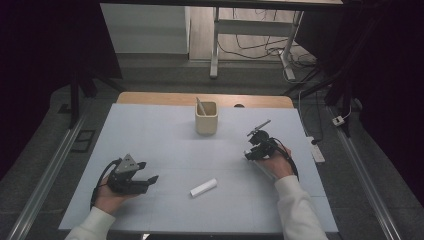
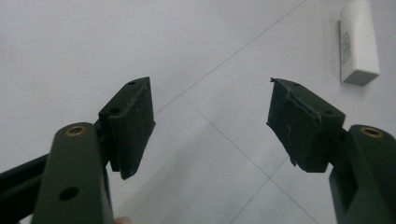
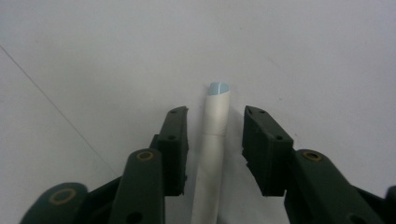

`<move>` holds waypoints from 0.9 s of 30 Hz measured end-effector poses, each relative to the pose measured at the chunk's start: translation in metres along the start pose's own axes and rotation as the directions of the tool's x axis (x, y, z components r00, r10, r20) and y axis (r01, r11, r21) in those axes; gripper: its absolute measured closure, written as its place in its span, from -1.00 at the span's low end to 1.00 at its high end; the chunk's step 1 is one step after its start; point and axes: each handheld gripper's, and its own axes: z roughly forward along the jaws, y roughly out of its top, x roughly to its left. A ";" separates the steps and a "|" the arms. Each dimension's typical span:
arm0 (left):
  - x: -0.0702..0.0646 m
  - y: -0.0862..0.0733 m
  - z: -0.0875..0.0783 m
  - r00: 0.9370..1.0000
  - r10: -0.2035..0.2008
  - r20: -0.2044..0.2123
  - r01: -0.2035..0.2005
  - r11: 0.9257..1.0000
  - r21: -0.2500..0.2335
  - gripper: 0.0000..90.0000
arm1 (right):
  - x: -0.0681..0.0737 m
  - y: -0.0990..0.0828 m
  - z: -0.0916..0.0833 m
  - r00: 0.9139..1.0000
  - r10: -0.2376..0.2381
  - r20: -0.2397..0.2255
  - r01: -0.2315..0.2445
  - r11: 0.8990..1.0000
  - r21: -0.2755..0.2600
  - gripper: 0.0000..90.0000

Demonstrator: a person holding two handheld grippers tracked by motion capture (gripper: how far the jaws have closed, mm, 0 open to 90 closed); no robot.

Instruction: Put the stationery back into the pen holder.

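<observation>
While your right hand-held gripper (image 3: pixel 215 126) straddles the slim white paper-wrapped stick with a pale blue tip (image 3: pixel 215 121) on the pale grey surface (image 1: pixel 165 145), pads not yet touching it, your left hand-held gripper (image 2: pixel 210 121) rests open and empty near the white plastic tube (image 2: pixel 357 42).

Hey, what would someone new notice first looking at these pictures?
Probably the right gripper, low over the table with a slim white pen lying between its open jaws, untouched by the pads. Next, the beige holder cup at the mat's far middle, and a white tube lying near the open left gripper.
</observation>
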 end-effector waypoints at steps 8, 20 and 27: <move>0.001 0.000 0.000 1.000 -0.003 -0.003 0.003 1.000 -0.002 -0.31 | 0.004 0.003 0.003 1.000 0.001 0.003 -0.001 1.000 0.016 0.68; 0.000 -0.001 -0.001 1.000 -0.001 -0.003 0.001 1.000 -0.003 -0.31 | 0.007 0.003 0.003 0.999 -0.035 0.020 0.034 0.999 0.012 0.75; 0.002 -0.001 -0.001 1.000 -0.005 -0.005 0.005 1.000 -0.004 -0.31 | 0.007 0.002 0.001 0.998 -0.044 0.041 0.043 0.999 0.010 0.75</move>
